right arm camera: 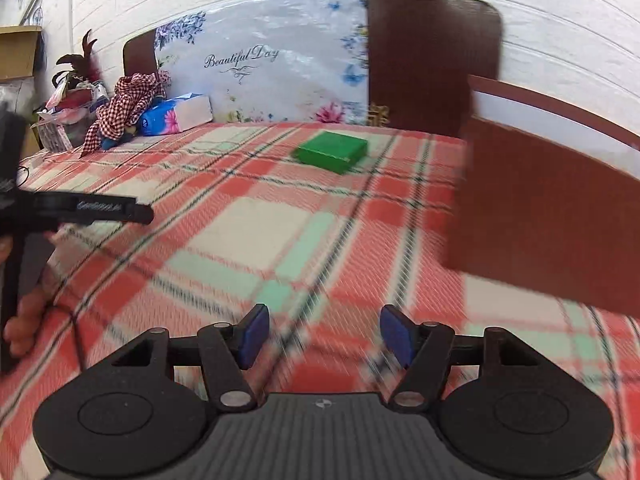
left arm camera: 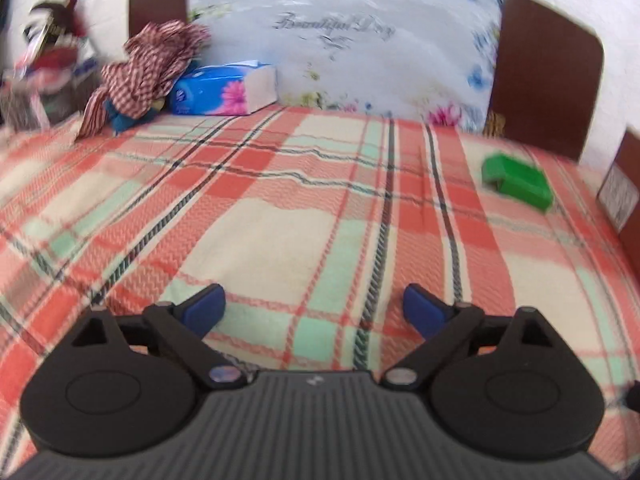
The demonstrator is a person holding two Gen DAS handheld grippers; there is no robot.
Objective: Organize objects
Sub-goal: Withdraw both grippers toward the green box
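Bed with plaid blanket (left arm camera: 280, 208) fills both views, red, cream and mint checks with dark stripes. Behind it a dark brown headboard (left arm camera: 548, 68) against a white wall.

Large floral pillow (left arm camera: 360, 40), script lettering on it, stands upright against the headboard at 12 o'clock in the left wrist view.

Brown board (right arm camera: 540, 208), edge trimmed white, leans in at 3 o'clock of the right wrist view; blurred, cannot tell what it belongs to.

Checked cloth (left arm camera: 144, 72), red and white, heaped at 10 o'clock, draped partly over a blue tissue box (left arm camera: 224, 90) just beside it, with something blue under the cloth's lower end.

Green box (left arm camera: 516, 178), flat, lies on the blanket at 2 o'clock in the left wrist view; at 12 o'clock and well ahead in the right wrist view (right arm camera: 331, 151). Apart from both grippers.

Left gripper (left arm camera: 314, 310): blue pads spread wide, nothing between them, only blanket below.

Right gripper (right arm camera: 324, 334): pads parted about halfway, nothing held.

At 9 o'clock in the right wrist view, a hand (right arm camera: 24, 320) grips a black handle.
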